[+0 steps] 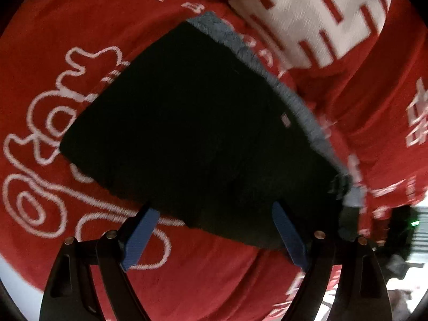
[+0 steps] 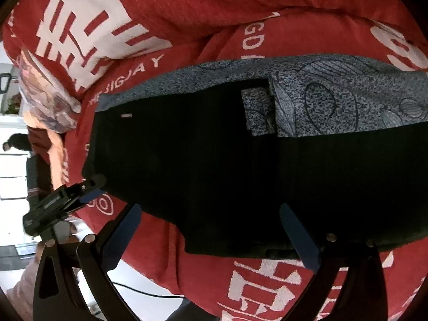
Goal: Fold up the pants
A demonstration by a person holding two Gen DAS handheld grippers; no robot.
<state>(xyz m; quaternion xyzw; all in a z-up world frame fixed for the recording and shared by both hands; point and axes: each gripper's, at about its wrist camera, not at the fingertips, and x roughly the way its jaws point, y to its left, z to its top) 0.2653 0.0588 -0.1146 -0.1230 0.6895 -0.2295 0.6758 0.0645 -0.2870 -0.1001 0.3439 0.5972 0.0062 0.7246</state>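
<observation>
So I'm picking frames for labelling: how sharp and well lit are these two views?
Left wrist view: motion-smeared, worst along the pants' grey edge and the red blanket's print. Right wrist view: sharper, lettering readable. In both, the black cloth shows almost no detail, fisheye bending is strong, and windows blow out white.

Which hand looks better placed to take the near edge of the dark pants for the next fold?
Probably the right gripper: its open fingers straddle the near edge of the pants. The left gripper sits off the garment's end corner, over the red blanket.
</observation>
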